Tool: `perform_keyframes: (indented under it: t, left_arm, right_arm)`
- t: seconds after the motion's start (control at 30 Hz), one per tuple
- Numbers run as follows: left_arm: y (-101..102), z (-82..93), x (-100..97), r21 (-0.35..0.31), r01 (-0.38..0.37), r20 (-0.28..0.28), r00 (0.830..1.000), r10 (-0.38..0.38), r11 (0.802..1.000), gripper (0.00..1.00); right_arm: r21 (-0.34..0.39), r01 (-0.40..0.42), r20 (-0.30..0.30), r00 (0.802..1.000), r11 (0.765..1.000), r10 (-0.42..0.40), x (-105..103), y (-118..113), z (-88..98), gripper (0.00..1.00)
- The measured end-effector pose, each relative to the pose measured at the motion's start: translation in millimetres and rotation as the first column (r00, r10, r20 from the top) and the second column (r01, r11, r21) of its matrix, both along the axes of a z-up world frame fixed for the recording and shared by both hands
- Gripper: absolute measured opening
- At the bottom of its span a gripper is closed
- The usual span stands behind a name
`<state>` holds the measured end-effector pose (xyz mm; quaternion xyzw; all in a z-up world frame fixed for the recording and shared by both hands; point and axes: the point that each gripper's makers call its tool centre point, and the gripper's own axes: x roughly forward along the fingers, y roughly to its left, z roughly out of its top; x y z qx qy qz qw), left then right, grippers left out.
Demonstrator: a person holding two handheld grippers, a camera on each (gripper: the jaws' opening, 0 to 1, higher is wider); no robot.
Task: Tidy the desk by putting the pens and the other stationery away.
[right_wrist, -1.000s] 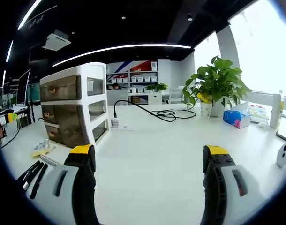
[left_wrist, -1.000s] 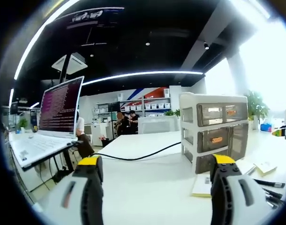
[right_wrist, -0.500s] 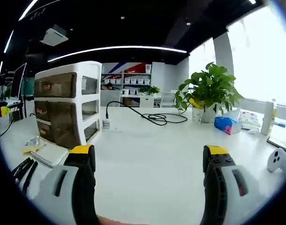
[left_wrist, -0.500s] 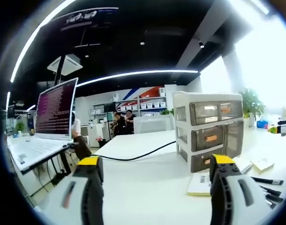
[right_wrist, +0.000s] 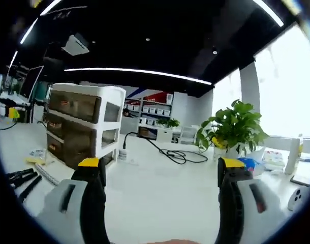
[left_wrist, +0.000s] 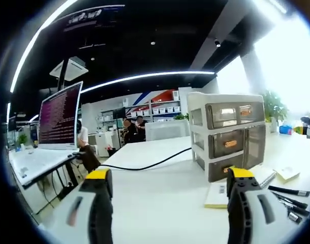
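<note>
Two grippers, my left gripper [left_wrist: 167, 203] and right gripper [right_wrist: 160, 195], hang over the white worktop [left_wrist: 160, 203] with jaws apart, holding nothing. Black pens [left_wrist: 289, 195] lie on the worktop beside a notepad [left_wrist: 216, 195], just in front of the three-drawer organizer [left_wrist: 227, 134]. Laptop [left_wrist: 48, 137] stands well apart, at the worktop's far left.

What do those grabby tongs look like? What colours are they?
Both pairs look alike. The left tongs have two chunky light grey jaws with black inner sides, bright yellow caps at the tips and a dark slot on each jaw. The right tongs have the same grey, black and yellow, with reddish marks in the slots.
</note>
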<state>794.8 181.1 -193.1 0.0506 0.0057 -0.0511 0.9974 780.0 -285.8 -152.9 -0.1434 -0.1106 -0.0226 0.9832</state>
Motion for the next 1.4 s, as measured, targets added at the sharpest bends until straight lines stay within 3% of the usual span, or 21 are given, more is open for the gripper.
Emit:
perform_keyframes:
  t: [0.07, 0.13, 0.2, 0.27, 0.33, 0.43, 0.53, 0.6, 0.67, 0.73, 0.8, 0.93, 0.97, 1.0, 1.07, 1.13, 1.2, 1.23, 1.33, 1.37, 1.4]
  left_arm:
    - [0, 1.4, -0.5, -0.003, 0.004, 0.003, 1.0, -0.004, 1.0, 0.94]
    - [-2, 3.4, -1.0, -0.014, 0.013, 0.012, 1.0, -0.013, 1.0, 0.94]
    - [-2, 3.2, -0.6, -0.014, 0.014, 0.013, 1.0, -0.014, 1.0, 0.94]
    - [-2, 1.1, 0.8, -0.009, 0.012, 0.005, 1.0, -0.012, 1.0, 0.94]
    - [-2, -0.8, 2.2, -0.007, 0.008, 0.001, 1.0, -0.008, 1.0, 0.94]
    - [0, -4.5, 4.1, 0.01, -0.004, -0.011, 1.0, 0.004, 1.0, 0.94]
    - [-2, -5.2, 3.3, 0.003, 0.006, -0.015, 1.0, -0.006, 1.0, 0.94]
    - [-4, -4.9, 2.5, 0.006, 0.01, -0.013, 1.0, -0.01, 1.0, 0.94]
    - [-4, -4.9, 2.6, 0.017, 0.01, -0.009, 1.0, -0.01, 1.0, 0.94]
    - [-5, -5.7, 2.7, 0.015, 0.011, -0.013, 1.0, -0.01, 1.0, 0.94]
    - [-3, -6.0, 3.3, 0.01, -0.005, 0.001, 1.0, 0.005, 1.0, 0.94]
    - [4, -13.9, 9.5, 0.038, -0.035, -0.007, 0.999, 0.035, 0.999, 0.94]
    - [5, -17.6, 10.1, 0.023, -0.033, -0.027, 0.999, 0.033, 0.999, 0.94]
    - [5, -19.6, 10.4, 0.003, -0.026, -0.037, 0.999, 0.026, 1.0, 0.94]
    - [5, -22.3, 10.9, -0.038, -0.022, -0.051, 0.999, 0.02, 0.999, 0.94]
    - [5, -24.0, 11.5, -0.052, -0.026, -0.059, 0.998, 0.023, 0.998, 0.94]
    - [3, -25.0, 12.1, -0.038, -0.022, -0.058, 0.998, 0.019, 0.999, 0.94]
    - [2, -25.5, 12.4, -0.031, -0.025, -0.057, 0.998, 0.023, 0.999, 0.94]
    - [-1, -28.7, 13.3, -0.027, -0.015, -0.071, 0.997, 0.013, 1.0, 0.94]
    - [-3, -29.2, 13.2, -0.035, -0.008, -0.074, 0.997, 0.006, 0.999, 0.94]
    - [-6, -28.0, 13.0, -0.047, 0.007, -0.069, 0.998, -0.01, 0.999, 0.94]
  right_arm:
    - [-0.072, -0.006, 0.037, 0.999, 0.997, 0.008, -5, 8, 15.2, 0.75]
    - [-0.12, 0.035, 0.077, 0.997, 0.992, -0.026, -11, 10, 32.2, 0.76]
    - [-0.164, -0.004, 0.097, 0.995, 0.986, 0.02, -15, 22, 42.0, 0.75]
    - [-0.187, -0.072, 0.109, 0.99, 0.98, 0.093, -26, 40, 51.2, 0.67]
    - [-0.284, -0.101, 0.178, 0.972, 0.953, 0.156, -36, 57, 68.5, 0.6]
    - [-0.382, -0.064, 0.155, 0.979, 0.922, 0.132, -36, 70, 77.5, 0.64]
    - [-0.427, -0.114, 0.172, 0.964, 0.897, 0.204, -39, 100, 91.6, 0.62]
    - [-0.478, -0.194, 0.114, 0.954, 0.857, 0.279, -35, 124, 91.0, 0.57]
    - [-0.574, -0.243, 0.015, 0.951, 0.782, 0.307, -24, 146, 86.8, 0.46]
    - [-0.65, -0.229, -0.019, 0.958, 0.725, 0.286, -9, 159, 88.7, 0.45]
    - [-0.689, -0.217, -0.025, 0.961, 0.692, 0.276, 6, 172, 87.9, 0.44]
    - [-0.759, -0.266, -0.113, 0.953, 0.595, 0.281, 32, 206, 66.3, 0.39]
    - [-0.761, -0.293, -0.136, 0.944, 0.578, 0.301, 35, 219, 56.9, 0.38]
    - [-0.741, -0.33, -0.154, 0.931, 0.584, 0.331, 36, 229, 48.7, 0.36]
    - [-0.746, -0.328, -0.146, 0.93, 0.579, 0.338, 40, 239, 42.5, 0.31]
    - [-0.824, -0.247, -0.126, 0.957, 0.51, 0.26, 52, 240, 38.8, 0.3]
    - [-0.868, -0.217, -0.126, 0.967, 0.448, 0.223, 62, 242, 33.5, 0.3]
    - [-0.877, -0.215, -0.133, 0.968, 0.428, 0.215, 67, 243, 30.9, 0.29]
    - [-0.886, -0.197, -0.125, 0.973, 0.419, 0.194, 77, 246, 30.1, 0.27]
    - [-0.895, -0.202, -0.136, 0.973, 0.399, 0.188, 80, 249, 26.8, 0.27]
    - [-0.916, -0.209, -0.156, 0.972, 0.344, 0.174, 83, 251, 22.0, 0.27]
